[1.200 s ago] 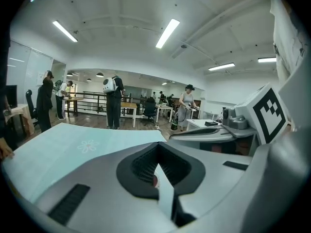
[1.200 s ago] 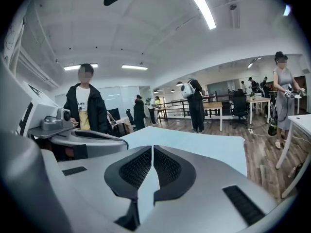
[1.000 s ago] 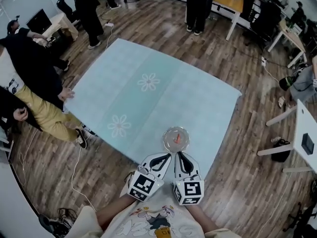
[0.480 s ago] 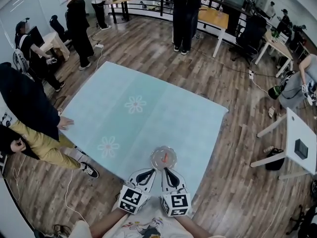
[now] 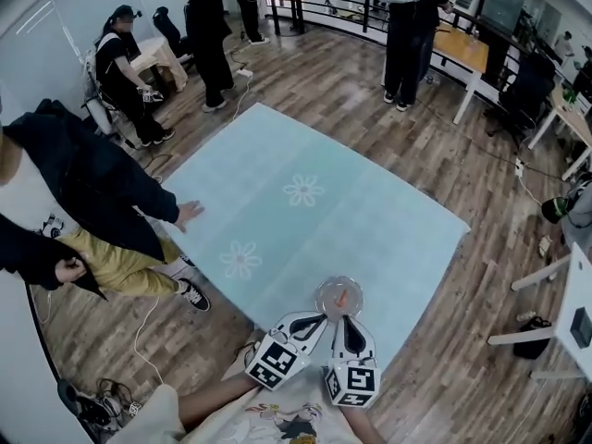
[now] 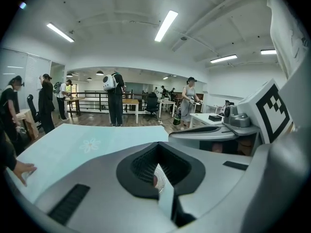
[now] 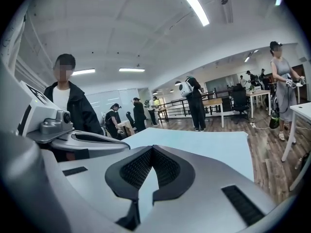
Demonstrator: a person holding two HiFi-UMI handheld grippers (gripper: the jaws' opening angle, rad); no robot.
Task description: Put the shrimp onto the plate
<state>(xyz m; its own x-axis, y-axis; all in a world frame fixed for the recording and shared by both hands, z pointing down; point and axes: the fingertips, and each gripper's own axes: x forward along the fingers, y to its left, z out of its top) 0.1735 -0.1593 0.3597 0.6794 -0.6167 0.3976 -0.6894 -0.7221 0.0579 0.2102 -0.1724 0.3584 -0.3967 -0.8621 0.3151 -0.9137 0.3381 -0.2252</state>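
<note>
An orange shrimp (image 5: 339,296) lies in a clear glass plate (image 5: 327,305) near the front edge of a pale blue cloth (image 5: 305,202). My left gripper (image 5: 318,319) and right gripper (image 5: 344,321) hang side by side just short of the plate, their tips near its near rim. Both are shut with nothing held. In the left gripper view the left gripper (image 6: 158,152) shows only a thin slit, with a sliver of the plate (image 6: 157,177) behind it. Through the right gripper (image 7: 152,150) only cloth (image 7: 204,144) shows.
The cloth lies on a wooden floor (image 5: 444,359). A person (image 5: 83,202) crouches at its left edge with one hand (image 5: 188,213) on it. More people stand at the far side, among desks (image 5: 467,49). A white table (image 5: 578,313) is at the right.
The head view has swung, so the cloth sits further right in the frame. The crouching person's hand now rests further onto the cloth. Grippers, plate and shrimp keep the same arrangement.
</note>
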